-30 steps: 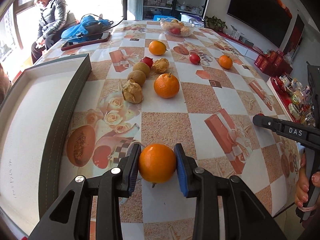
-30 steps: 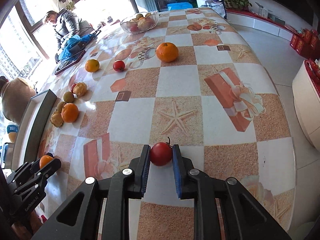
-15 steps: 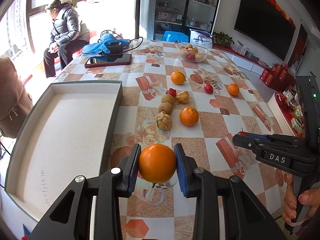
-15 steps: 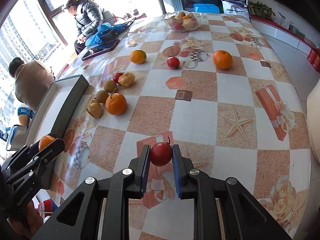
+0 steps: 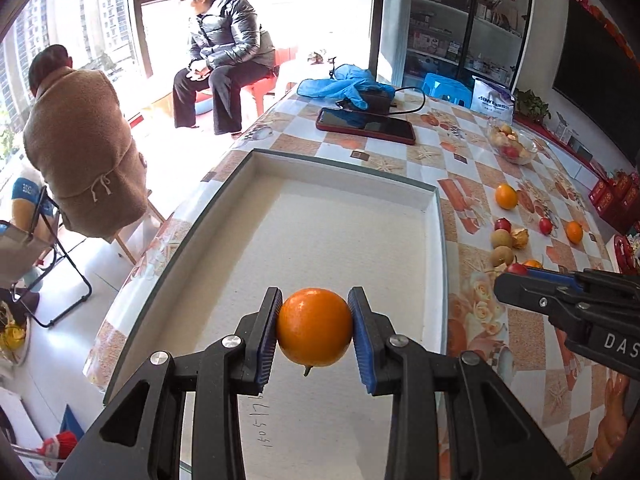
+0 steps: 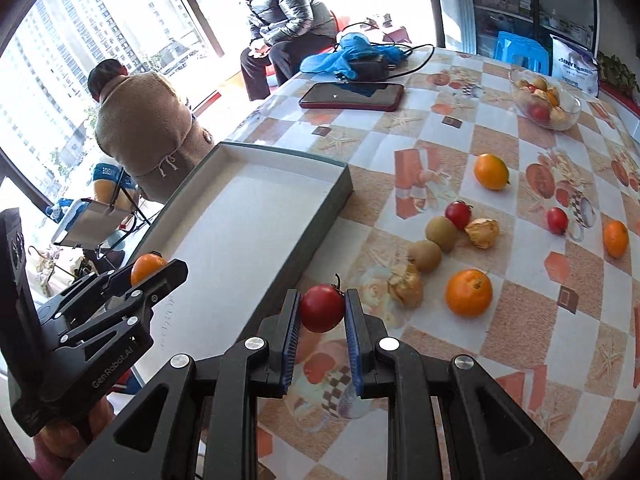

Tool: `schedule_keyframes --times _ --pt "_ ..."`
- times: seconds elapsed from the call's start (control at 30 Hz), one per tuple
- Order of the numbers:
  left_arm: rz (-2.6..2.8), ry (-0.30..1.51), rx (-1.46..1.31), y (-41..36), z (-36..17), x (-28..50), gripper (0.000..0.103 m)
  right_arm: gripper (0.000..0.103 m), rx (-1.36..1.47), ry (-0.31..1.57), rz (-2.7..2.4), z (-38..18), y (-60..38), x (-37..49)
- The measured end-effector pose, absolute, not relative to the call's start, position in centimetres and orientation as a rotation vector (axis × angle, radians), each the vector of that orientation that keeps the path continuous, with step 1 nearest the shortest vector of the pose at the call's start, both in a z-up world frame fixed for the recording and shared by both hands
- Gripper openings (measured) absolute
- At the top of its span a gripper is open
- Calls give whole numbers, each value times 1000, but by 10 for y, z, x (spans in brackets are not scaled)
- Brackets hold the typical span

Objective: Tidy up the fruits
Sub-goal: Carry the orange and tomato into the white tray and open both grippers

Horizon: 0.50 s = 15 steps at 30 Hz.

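1. Orange-skinned and round, the orange [image 5: 315,327] sits clenched between the blue pads of the left claw [image 5: 315,330]; it has no clear long axis, and its small stem nub points down toward the tray floor.
2. That claw holds the orange in the air above the near part of the shallow white-lined tray [image 5: 434,248], whose long axis runs away from the camera toward the dark phone [image 5: 366,125].
3. From the right wrist view the same left claw [image 6: 150,274] shows at the tray's near left side, the orange [image 6: 145,267] peeking out between its fingers.
4. Gripping a small red tomato [image 6: 322,307], the right claw [image 6: 322,314] has its pads pressed on both sides; the tomato's green stem points up and to the right.
5. This tomato hangs over the patterned bench [image 6: 532,320], just to the right of the tray's dark outer wall [image 6: 320,232], outside the tray.
6. Loose fruit lies on the bench ahead of the right claw: a large orange [image 6: 469,292], two brown kiwis [image 6: 441,233], two papery husked fruits [image 6: 406,285], another small tomato [image 6: 458,215], and farther off a yellow-orange citrus [image 6: 491,171].
7. Further right are a red tomato [image 6: 557,220] and a small orange [image 6: 615,239]; a glass bowl of fruit [image 6: 545,105] stands at the far side.
8. Beyond the tray, a blue cloth [image 6: 348,58] with a black cable lies by the phone, and two people sit near the window.
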<state>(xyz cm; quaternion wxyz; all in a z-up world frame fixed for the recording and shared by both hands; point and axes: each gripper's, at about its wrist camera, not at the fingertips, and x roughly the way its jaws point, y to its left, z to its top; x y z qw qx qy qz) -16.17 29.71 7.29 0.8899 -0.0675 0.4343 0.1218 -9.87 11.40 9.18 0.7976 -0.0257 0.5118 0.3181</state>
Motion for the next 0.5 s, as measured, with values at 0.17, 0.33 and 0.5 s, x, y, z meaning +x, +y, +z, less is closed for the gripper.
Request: schedule_keyframes --times 0.17,0.33,0.5 --pt "304 941 -170 322 55 -164 37 23 -90 1119 762 88 162 -97" --pt "320 985 -177 330 38 -162 37 23 -122 1154 799 75 190 -101" --pt "321 1011 -181 332 26 -159 37 23 -151 1180 808 63 201 -103"
